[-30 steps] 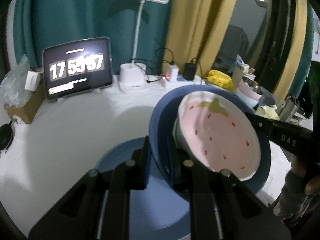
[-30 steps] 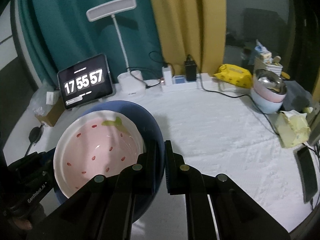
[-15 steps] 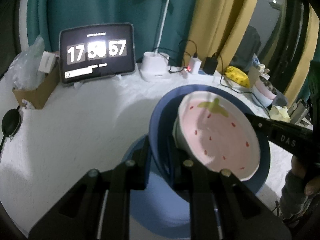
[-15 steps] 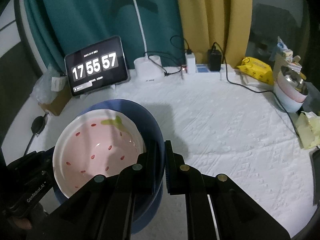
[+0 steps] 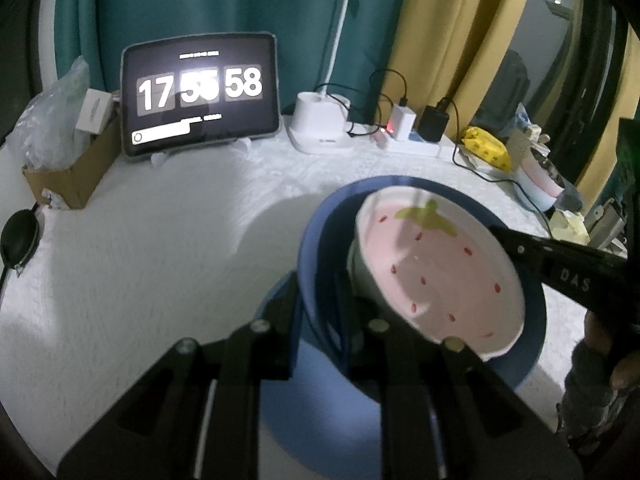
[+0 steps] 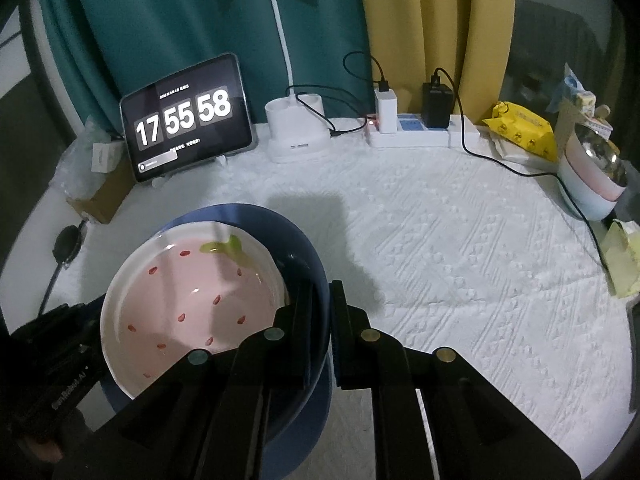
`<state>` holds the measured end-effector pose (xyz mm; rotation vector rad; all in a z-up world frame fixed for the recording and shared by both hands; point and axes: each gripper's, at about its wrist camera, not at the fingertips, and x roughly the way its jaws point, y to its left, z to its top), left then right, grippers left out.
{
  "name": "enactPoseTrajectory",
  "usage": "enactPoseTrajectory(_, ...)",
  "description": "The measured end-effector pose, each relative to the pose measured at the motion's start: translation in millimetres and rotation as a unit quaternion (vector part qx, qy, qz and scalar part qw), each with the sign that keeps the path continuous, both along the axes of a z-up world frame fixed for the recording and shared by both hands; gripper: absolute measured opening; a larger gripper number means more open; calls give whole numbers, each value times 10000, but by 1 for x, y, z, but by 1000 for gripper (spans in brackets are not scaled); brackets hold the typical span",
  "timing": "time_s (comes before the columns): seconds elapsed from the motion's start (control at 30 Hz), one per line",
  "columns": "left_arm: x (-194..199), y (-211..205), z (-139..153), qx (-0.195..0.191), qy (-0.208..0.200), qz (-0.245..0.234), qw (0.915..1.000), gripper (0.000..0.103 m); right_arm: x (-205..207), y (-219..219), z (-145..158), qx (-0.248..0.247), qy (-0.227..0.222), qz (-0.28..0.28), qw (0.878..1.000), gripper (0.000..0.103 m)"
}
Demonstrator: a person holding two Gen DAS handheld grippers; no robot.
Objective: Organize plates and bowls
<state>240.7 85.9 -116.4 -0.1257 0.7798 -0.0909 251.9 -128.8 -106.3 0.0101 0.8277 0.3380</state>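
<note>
Blue bowl [image 5: 316,256] between both claws

Two grippers [image 5: 320,320] [image 6: 320,320], one blue bowl [image 6: 296,240], one strawberry bowl [image 6: 192,292], one blue plate [image 5: 320,408].

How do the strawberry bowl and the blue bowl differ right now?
The strawberry bowl is pink inside with red seeds and a white rim; the blue bowl is plain dark blue. The strawberry bowl is smaller and sits inside the blue bowl. Only the blue bowl's rim is pinched. Both are tilted together.
</note>
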Motion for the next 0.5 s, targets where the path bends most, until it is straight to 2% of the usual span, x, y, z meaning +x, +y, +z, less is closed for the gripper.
enactPoseTrajectory(0.3,0,-2,1,216,-60,107,9997,20,2,0,-2,-34,25,58,10000,13)
enactPoseTrajectory(0.43,-4,-1,2,264,-74,236,9993,28,-1,1,-1,-27,8,119,9999,16)
enactPoseTrajectory(0.5,-7,2,3,258,-78,319,9991,31,-3,1,0,-62,-25,118,9999,21)
